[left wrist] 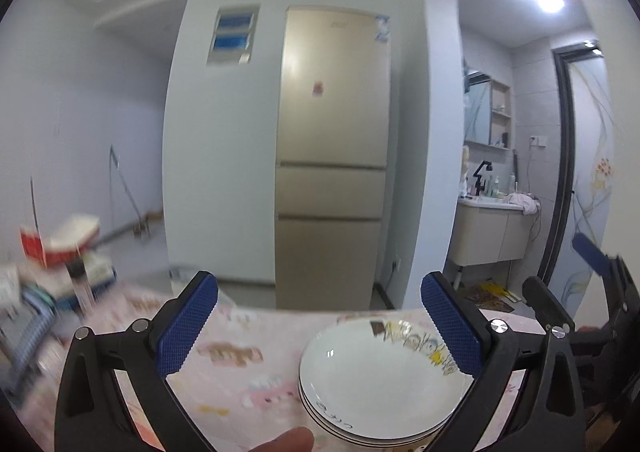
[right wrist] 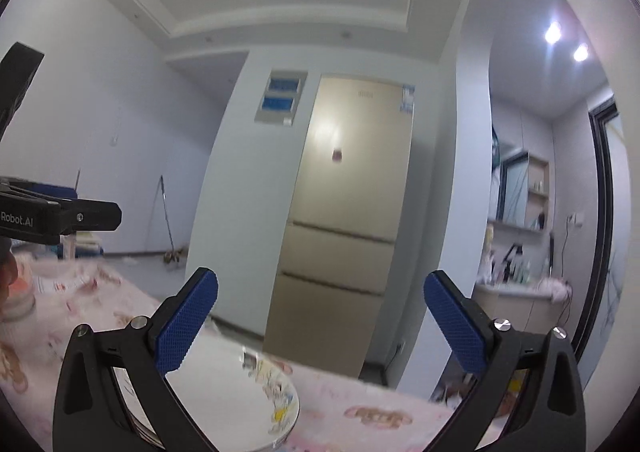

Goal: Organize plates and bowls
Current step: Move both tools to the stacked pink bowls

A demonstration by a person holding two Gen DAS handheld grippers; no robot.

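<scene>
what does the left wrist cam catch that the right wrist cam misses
Only the left wrist view shows the whole stack of white plates seen from above, with its layered rims, the blurred pile of boxes at the far left of the table, and a fingertip at the bottom edge. Only the right wrist view shows a broom leaning on the wall and the left gripper's body labelled Robot.AI. Both show the gold fridge, the bathroom sink, the pink patterned tablecloth and part of the plates; the left gripper and right gripper are open and empty.

Glossy ceramic plates (left wrist: 380,380) on matt printed tablecloth (left wrist: 240,364).
</scene>
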